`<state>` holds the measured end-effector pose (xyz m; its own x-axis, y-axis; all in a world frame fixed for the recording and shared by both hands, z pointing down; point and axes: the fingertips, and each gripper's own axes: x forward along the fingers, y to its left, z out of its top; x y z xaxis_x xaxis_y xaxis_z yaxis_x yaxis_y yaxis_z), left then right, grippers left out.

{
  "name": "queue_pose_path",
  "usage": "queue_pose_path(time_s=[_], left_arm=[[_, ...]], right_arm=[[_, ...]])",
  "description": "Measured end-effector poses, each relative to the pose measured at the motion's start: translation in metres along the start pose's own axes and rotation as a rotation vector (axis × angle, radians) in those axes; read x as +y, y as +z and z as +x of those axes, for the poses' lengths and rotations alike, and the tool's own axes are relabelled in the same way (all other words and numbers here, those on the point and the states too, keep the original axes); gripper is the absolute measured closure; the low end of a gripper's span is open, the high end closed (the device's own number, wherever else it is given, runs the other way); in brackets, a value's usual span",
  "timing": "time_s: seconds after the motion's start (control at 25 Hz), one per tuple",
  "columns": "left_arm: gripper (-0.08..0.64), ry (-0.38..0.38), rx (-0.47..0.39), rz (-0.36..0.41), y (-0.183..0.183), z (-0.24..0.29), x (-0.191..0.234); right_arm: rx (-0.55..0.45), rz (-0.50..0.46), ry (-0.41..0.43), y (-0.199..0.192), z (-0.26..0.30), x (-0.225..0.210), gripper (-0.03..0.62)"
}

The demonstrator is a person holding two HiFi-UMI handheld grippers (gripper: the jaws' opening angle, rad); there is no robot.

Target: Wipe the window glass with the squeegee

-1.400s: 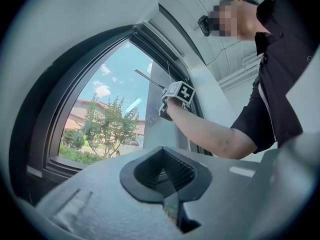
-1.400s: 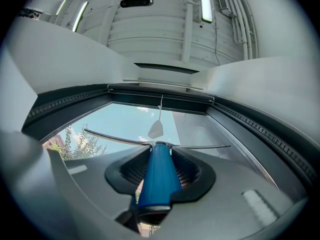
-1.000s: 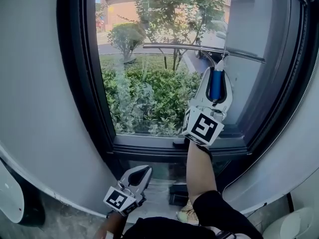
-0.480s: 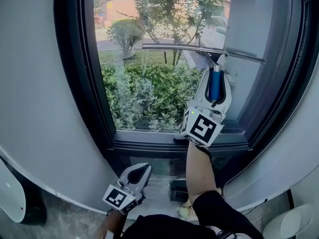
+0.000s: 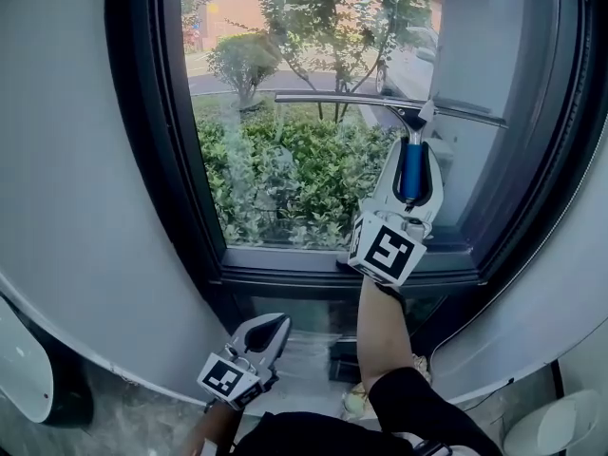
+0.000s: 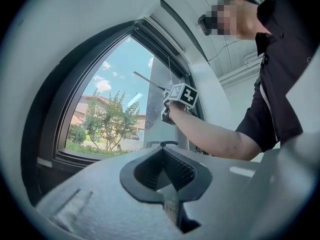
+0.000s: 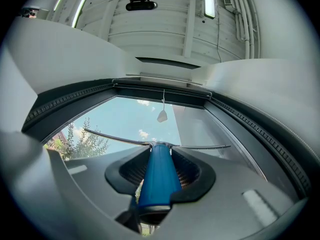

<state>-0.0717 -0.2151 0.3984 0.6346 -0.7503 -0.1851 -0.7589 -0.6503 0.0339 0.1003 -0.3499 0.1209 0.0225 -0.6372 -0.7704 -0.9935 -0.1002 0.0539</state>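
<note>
lying across the upper part of the window glass (image 5: 285,169), the squeegee (image 5: 361,100) has its long blade nearly level, the right end a little lower and close to the right edge of the window frame (image 5: 142,160). whether the rubber actually touches the pane cannot be told from here, though it looks set against it. its blue handle drops from the blade's middle straight down into the right gripper (image 5: 414,150), whose jaws are clamped on it; the right gripper view shows the handle running along the line of the jaws and the blade crossing just beyond their tips. so the blade's long axis sits square to the jaws and directly ahead of them, and a pull toward the bottom edge of the frame would likely drag it broadside down the glass. most of the pane below the blade looks yet to be covered.

the left gripper (image 5: 261,335) hangs low, beneath the sill (image 5: 313,278) and well apart from the squeegee, jaws together on nothing. the right hand is plainly the nearer one. outside, a hedge (image 5: 285,207) fills the lower pane.
</note>
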Motion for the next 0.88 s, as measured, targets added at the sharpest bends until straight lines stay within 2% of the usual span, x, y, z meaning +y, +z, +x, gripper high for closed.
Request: queue_pose_path(time_s=[0.16, 0.52, 0.72, 0.88], left_arm=[[0.558, 0.001, 0.023, 0.0, -0.006, -0.003, 0.001], [0.558, -0.016, 0.042, -0.003, -0.01, -0.001, -0.004], [0.558, -0.022, 0.045, -0.009, -0.014, -0.001, -0.006], [0.558, -0.017, 0.04, -0.019, -0.016, -0.002, -0.006]], right_arm=[[-0.003, -0.025, 0.012, -0.002, -0.007, 0.006, 0.459], [0.027, -0.018, 0.028, -0.013, -0.022, 0.008, 0.459], [0.053, 0.017, 0.035, -0.014, -0.028, 0.014, 0.459], [0.057, 0.001, 0.04, -0.017, -0.033, 0.014, 0.459]])
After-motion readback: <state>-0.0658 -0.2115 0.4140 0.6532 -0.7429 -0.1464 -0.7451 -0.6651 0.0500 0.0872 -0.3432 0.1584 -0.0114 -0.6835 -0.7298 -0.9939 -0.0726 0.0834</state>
